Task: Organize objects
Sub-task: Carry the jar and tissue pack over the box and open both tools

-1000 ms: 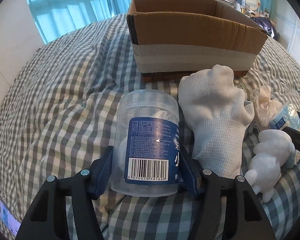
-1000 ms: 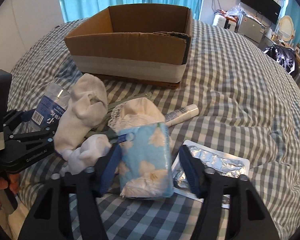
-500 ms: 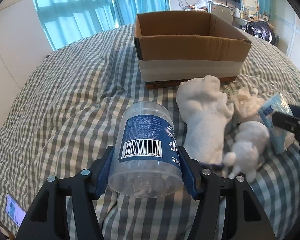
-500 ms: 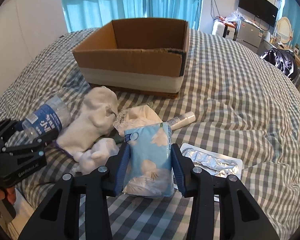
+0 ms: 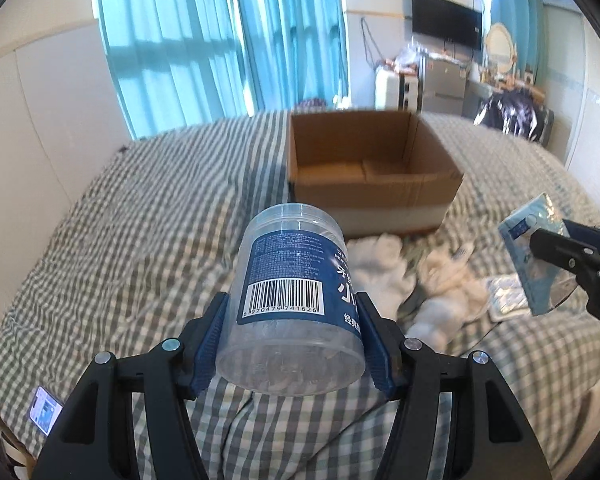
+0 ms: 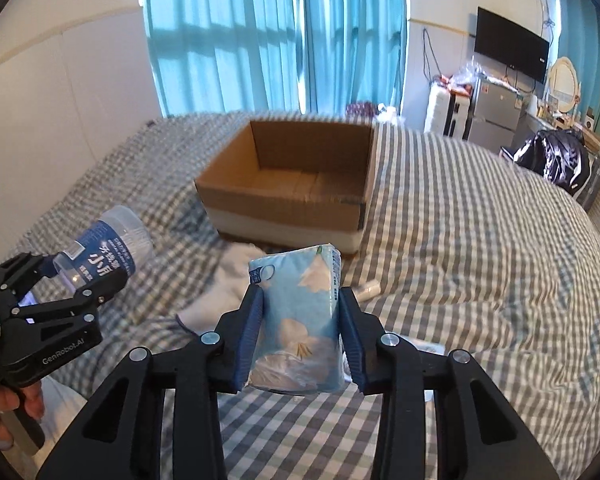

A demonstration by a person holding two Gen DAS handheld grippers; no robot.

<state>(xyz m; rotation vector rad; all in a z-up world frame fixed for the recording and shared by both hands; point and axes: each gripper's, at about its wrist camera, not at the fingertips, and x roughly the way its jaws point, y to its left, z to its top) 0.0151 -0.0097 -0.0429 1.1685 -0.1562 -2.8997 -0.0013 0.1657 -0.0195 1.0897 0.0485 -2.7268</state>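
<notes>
the left tool (image 5: 294, 344) is squeezing a clear plastic jar (image 5: 296, 300) with a dark blue label and a barcode. its blue pads press on both sides of the jar. the jar is up in the air above the bed (image 5: 132, 248), tipped so its lid end points away toward the cardboard box (image 5: 374, 194).

the right tool (image 6: 300, 336) has a pack of tissues (image 6: 298, 320) between its blue pads. the pack is light blue with pale leaf shapes on it. the jaws are closing on the pack and the pads touch its sides. the pack is also lifted off the bed, in front of the box.

the box sits open on the checked bed cover, and no things can be seen inside it. just in front of the box, on the bed, lies a white glove (image 5: 374, 258) with more white cloth (image 5: 448, 292) beside it. a small white tube (image 6: 368, 291) lies near the box too. a flat silver foil pack (image 5: 504, 296) lies on the bed past the white cloth.

a phone (image 5: 44, 410) lies near the bed's edge. a person's fingers (image 6: 8, 412) hold the left tool's handle.
</notes>
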